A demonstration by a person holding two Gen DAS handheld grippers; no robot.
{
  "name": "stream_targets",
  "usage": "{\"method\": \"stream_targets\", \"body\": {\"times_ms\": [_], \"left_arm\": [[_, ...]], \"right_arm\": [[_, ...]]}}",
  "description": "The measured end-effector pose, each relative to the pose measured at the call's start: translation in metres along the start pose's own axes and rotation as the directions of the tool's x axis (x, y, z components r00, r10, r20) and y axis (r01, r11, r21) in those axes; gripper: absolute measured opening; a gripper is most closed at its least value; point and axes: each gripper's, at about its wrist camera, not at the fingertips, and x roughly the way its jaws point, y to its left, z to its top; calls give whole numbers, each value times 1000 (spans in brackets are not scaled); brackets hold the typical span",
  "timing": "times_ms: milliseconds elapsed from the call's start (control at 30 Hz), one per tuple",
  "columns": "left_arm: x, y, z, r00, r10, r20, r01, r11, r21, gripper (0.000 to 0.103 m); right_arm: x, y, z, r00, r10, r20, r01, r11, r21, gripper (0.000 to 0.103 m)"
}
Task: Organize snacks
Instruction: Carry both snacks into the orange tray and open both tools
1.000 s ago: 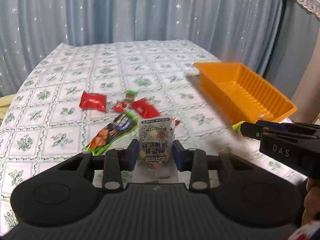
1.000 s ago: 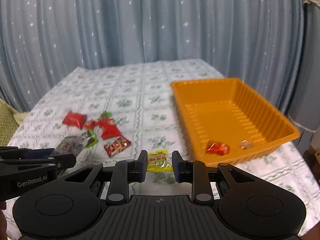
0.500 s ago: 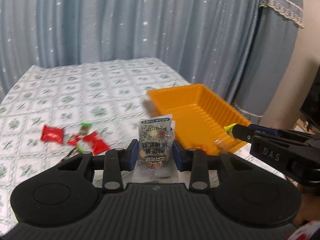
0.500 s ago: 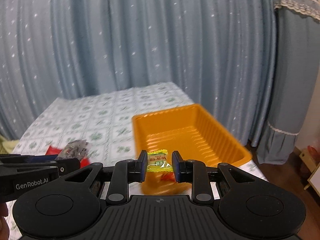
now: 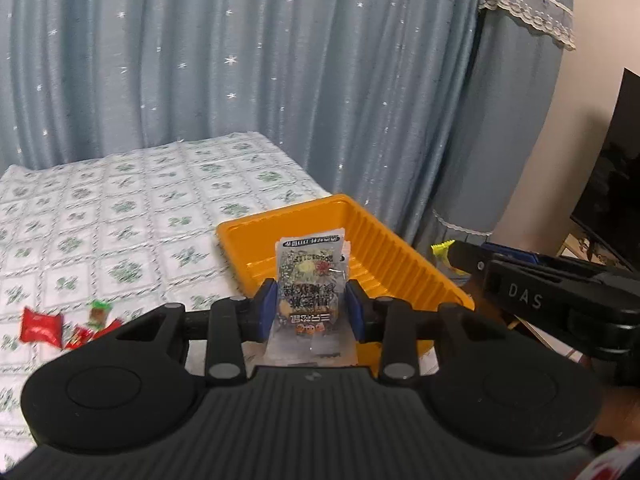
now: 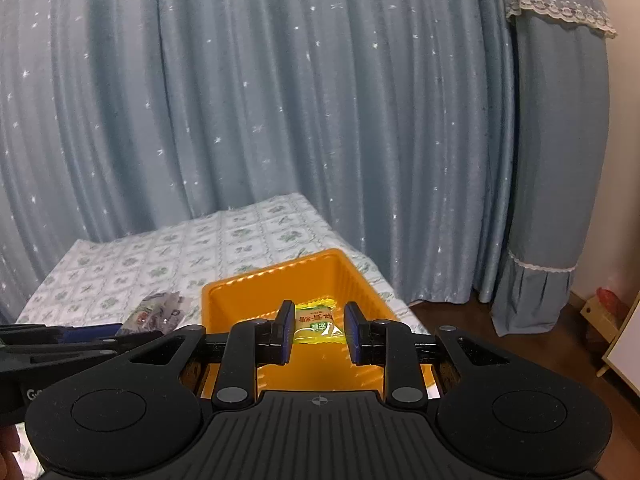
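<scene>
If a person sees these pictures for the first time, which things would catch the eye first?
Probably the orange tray at the table's right edge, bright against the blue star curtain. Next, the snacks held above it: the left gripper grips a clear printed snack packet, and the right gripper holds a small yellow candy packet.

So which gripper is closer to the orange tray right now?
Right, probably. The right gripper hangs over the orange tray with its yellow packet; the left gripper, holding the clear packet, sits at its near-left corner.
</scene>
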Motion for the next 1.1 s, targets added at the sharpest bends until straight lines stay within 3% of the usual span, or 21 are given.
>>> {"method": "stream_targets", "body": {"times_ms": [333,733,767,800,1100], "left_arm": [[43,-9,11,998,-46,-37,46,999,-1,33],[94,-1,12,995,-50,-85,51,999,7,37],[96,-1,12,995,-49,-84,49,999,6,46],[98,-1,12,995,-41,-86,41,999,7,49],[88,11,8,997,-13,-79,15,1000,13,49]], "right_arm": [[34,-23,9,999,-18,-29,19,999,27,27],[72,-39,4,996,-28,-79,34,997,67,27],[74,-40,3,996,-30,-83,36,997,68,27],[75,-41,2,996,-31,-88,37,997,70,27],[82,-38,-5,993,-9,-115,19,996,88,27]]}}
